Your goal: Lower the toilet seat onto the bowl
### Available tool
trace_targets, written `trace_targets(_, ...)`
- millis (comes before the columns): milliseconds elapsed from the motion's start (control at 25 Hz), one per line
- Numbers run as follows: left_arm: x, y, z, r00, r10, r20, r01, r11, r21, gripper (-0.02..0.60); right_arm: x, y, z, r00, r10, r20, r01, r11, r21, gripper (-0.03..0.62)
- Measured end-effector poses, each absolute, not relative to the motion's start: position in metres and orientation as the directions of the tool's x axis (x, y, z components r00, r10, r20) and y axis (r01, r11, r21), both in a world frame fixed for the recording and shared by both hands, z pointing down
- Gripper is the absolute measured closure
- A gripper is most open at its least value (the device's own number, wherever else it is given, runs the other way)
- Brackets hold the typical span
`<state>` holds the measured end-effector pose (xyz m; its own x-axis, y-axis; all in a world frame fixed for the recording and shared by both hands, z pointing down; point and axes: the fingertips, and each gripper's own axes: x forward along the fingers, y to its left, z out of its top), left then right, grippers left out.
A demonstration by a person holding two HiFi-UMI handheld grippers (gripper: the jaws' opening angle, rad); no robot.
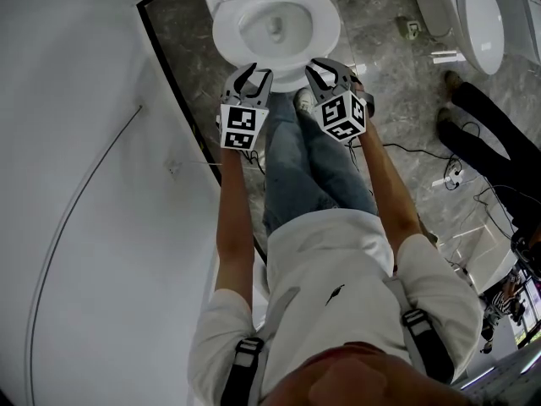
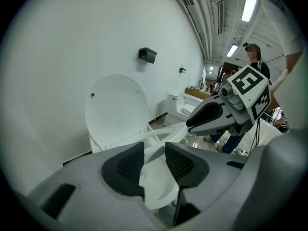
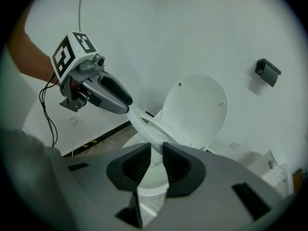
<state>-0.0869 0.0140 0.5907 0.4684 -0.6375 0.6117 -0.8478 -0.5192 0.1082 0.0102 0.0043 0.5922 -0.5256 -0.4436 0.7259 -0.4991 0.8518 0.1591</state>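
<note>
In the head view the toilet stands at twelve o'clock, past our knees, with its bowl (image 1: 256, 30) open to the camera. The seat (image 2: 166, 131) is off the bowl and tilted, between upright and flat. Its hinge end is at the lid (image 2: 115, 107), which stands upright against the white wall (image 1: 84, 142).

We hold the seat's front rim from both sides. The left gripper (image 1: 251, 81) has its jaws drawn in to a narrow gap, and the white rim runs through that gap. It grips at about seven o'clock on the ring. The right gripper (image 1: 331, 73) is closed down just as far on the rim at about five o'clock. Each gripper view shows the other gripper's tips pinched on the seat edge.

A small black holder (image 2: 147, 55) is fixed on the wall at one o'clock from the lid. On the marble floor (image 1: 389, 66), a second toilet (image 1: 478, 19) stands at two o'clock. Another person's dark legs (image 1: 490, 121) are at three o'clock, with cables (image 1: 423, 153) near them.
</note>
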Motion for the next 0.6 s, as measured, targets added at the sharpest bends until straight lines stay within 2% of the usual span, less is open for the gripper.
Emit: trace_targets(600, -0.079, 0.047, 0.626, 0.47, -0.584, 0.661, -0.847, -0.51, 0.152, 0.437, 0.018, 0.036, 0.626, -0.506, -0.375, 0.776, -0.499, 0.862, 0.091, 0.526)
